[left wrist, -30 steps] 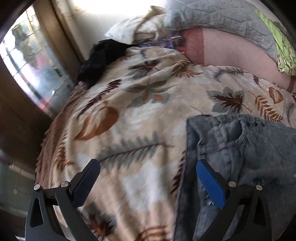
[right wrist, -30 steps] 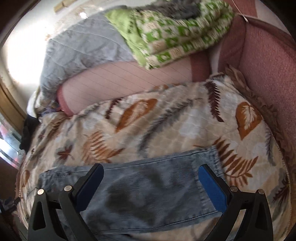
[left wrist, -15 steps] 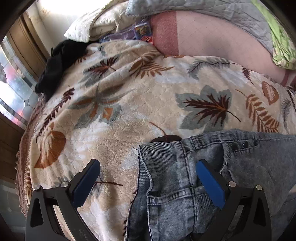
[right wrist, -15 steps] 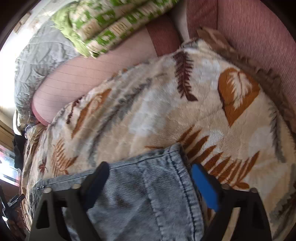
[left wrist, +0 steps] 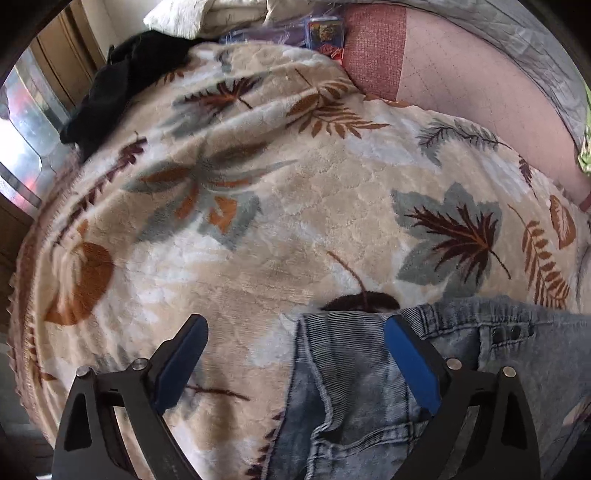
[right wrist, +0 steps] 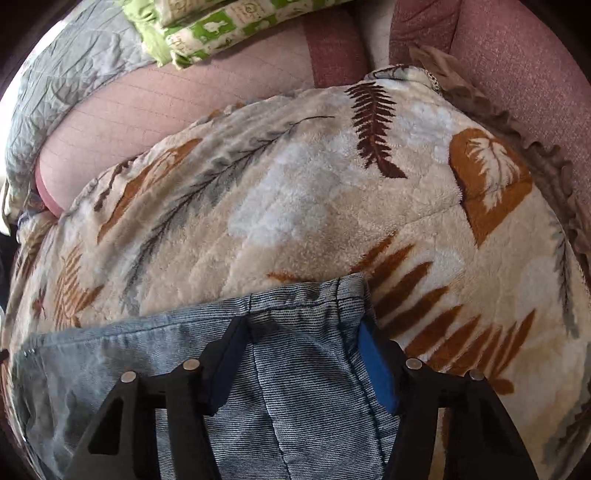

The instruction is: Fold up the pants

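Observation:
Grey-blue denim pants [left wrist: 351, 373] lie on a leaf-patterned blanket [left wrist: 258, 221]. In the left wrist view my left gripper [left wrist: 295, 350] is open wide, its right pad over the waistband corner and its left pad over the bare blanket. In the right wrist view the pants' leg end [right wrist: 303, 354] lies between the fingers of my right gripper [right wrist: 301, 354]. The jaws stand narrower than before, with the hem cloth between them; whether they pinch it is unclear.
A pink bolster [right wrist: 166, 107], a grey quilt [right wrist: 66, 74] and a green patterned pillow [right wrist: 221, 26] lie at the back. A black garment [left wrist: 122, 85] lies at the blanket's far left by a window. A reddish sofa arm [right wrist: 517, 74] stands on the right.
My left gripper has moved over the waistband corner. My right gripper has shifted right to the leg hem and its jaws have narrowed around the cloth.

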